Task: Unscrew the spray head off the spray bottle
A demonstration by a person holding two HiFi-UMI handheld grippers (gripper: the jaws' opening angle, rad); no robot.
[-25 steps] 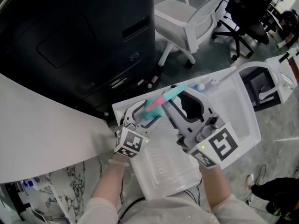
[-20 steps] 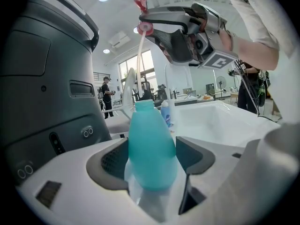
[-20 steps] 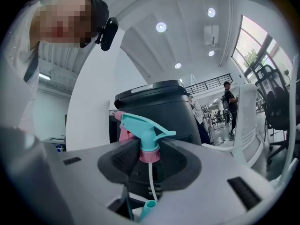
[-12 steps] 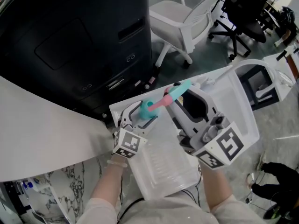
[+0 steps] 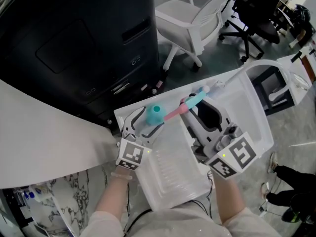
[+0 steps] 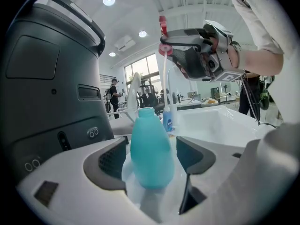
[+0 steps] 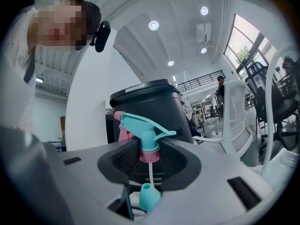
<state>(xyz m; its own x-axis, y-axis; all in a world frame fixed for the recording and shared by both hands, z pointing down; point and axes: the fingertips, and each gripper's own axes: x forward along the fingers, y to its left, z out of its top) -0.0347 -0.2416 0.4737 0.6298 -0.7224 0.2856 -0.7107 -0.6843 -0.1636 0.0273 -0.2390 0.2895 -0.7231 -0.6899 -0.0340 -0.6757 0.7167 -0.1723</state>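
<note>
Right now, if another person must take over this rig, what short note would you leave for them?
Left gripper: shut on the spray bottle, held upright, with its neck open.
Right gripper: shut on the spray head, at its pink collar.
The head is held up and apart from the bottle. Its dip tube hangs down and seems to pass beside the neck, not into it.
Done: the head is unscrewed and off the bottle.
Left: probably only to keep the tube clear and set both parts down.
</note>
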